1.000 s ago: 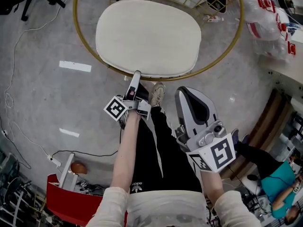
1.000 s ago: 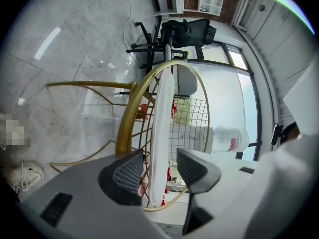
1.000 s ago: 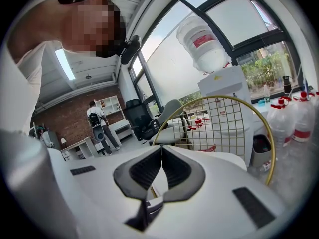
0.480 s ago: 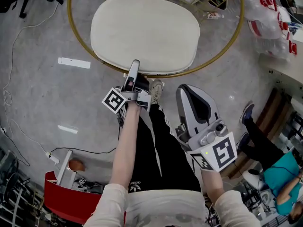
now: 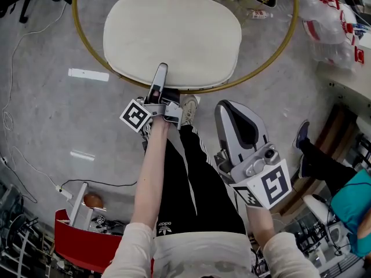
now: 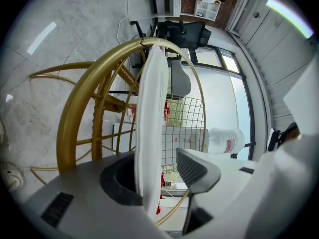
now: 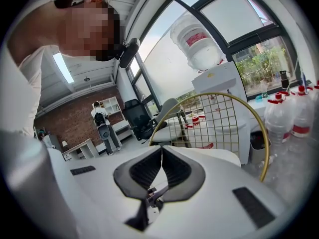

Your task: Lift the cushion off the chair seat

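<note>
A cream oval cushion (image 5: 174,33) lies on the seat of a round gold-framed chair (image 5: 278,45). My left gripper (image 5: 157,77) is at the cushion's near edge. In the left gripper view the cushion (image 6: 149,108) shows edge-on and runs between the jaws of the left gripper (image 6: 159,176). The left pad lies against it and a gap stays on the right side, so the jaws are open. My right gripper (image 5: 235,123) is held back above my leg, apart from the chair. Its pads (image 7: 161,168) meet with nothing between them.
The chair's gold wire backrest (image 7: 219,118) stands behind the seat. Water bottles (image 5: 342,28) crowd the upper right, and a seated person (image 5: 348,196) is at the right edge. A red bin (image 5: 87,242) sits at lower left, with cables (image 5: 17,68) on the floor. My shoe (image 5: 188,106) is under the chair's rim.
My left gripper has moved forward onto the cushion's near edge. The right gripper has stayed where it was, shut.
</note>
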A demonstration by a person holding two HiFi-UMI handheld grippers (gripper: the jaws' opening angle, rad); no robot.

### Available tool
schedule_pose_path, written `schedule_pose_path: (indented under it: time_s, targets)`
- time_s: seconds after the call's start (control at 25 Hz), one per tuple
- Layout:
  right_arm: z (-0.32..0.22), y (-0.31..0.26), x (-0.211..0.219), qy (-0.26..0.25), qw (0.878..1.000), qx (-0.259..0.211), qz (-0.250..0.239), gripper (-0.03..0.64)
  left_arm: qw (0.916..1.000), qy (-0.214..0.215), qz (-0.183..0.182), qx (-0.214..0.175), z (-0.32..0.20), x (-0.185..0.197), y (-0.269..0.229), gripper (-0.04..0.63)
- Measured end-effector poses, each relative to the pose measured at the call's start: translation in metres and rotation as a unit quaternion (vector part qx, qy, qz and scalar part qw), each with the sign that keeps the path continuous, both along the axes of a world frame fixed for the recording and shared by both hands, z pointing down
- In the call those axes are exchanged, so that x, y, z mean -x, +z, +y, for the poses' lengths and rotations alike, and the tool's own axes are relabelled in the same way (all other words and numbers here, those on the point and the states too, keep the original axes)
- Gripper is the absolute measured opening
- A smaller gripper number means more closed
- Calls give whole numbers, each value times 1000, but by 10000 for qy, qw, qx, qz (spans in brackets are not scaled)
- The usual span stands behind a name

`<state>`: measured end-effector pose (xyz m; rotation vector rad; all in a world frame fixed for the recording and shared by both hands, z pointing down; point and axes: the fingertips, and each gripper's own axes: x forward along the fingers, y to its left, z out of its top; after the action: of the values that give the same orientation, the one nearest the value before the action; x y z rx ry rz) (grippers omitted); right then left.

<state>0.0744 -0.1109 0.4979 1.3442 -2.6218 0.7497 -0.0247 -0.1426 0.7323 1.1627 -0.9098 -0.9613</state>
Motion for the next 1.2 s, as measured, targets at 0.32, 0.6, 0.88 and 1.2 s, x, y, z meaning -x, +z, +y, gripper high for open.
schedule_pose_path:
  time_s: [0.32,0.6,0.88,1.2]
  targets:
    - [-5,2,-3,-15,10000,-14,-43,17,9998,16,26,193,-2,-2,11,71]
    - [-10,7,-8,47,10000,38,-11,17,9999,-16,87,120,-2,-2,7,60]
    - [-19,1,-3,-7,10000,1,-9,17,10000,-60,59,8,-4,-1,-2,46]
    - [-29,-15,1,-103,9998,-163,-18,17,9995,-97,148,-268,-13,-3,-36,43]
